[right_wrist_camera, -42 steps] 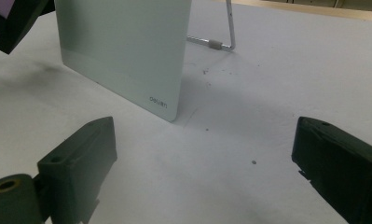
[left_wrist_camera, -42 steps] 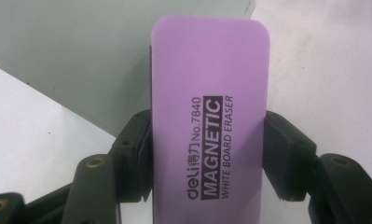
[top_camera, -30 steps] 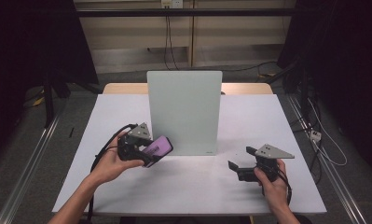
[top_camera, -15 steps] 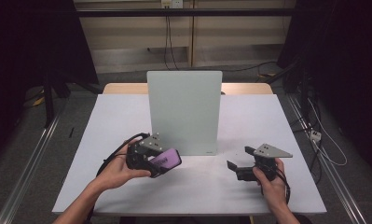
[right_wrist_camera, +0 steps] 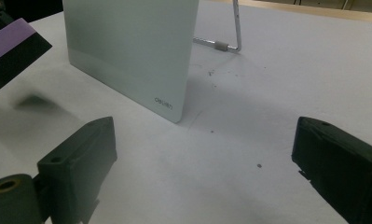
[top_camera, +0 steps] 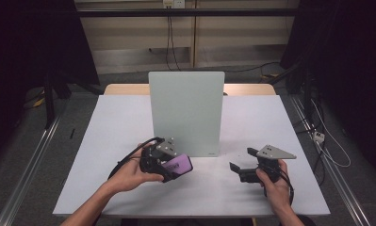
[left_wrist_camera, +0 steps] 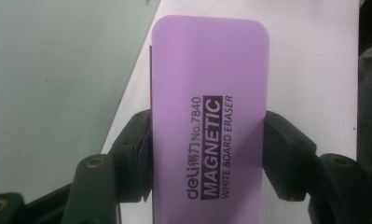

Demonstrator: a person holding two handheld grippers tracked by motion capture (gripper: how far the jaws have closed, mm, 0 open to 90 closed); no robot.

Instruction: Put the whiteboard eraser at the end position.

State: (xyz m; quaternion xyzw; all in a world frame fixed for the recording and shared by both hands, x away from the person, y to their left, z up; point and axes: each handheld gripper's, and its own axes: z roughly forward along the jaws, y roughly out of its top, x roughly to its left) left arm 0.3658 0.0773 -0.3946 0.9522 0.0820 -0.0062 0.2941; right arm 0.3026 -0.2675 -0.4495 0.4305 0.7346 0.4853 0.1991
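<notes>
The white surface (top_camera: pixel 105 141) carries one large thing, an upright pale-green whiteboard (top_camera: pixel 186 110) propped on a wire stand at its back; take that board as the landmark. Both hands sit on the near side of the board, in front of its face. The left tool (top_camera: pixel 176 165) is just in front of the board's lower left part, its jaws closed on the long sides of a purple magnetic whiteboard eraser (left_wrist_camera: pixel 209 121). The eraser's long axis runs straight out along the tool, its free end aimed toward the board's lower edge, near it but apart. The right tool (top_camera: pixel 240 165) rests in front of the board's lower right corner, jaws spread wide and holding nothing. Judging from this, the left hand is the nearer one to bring the eraser onto the board's face.
</notes>
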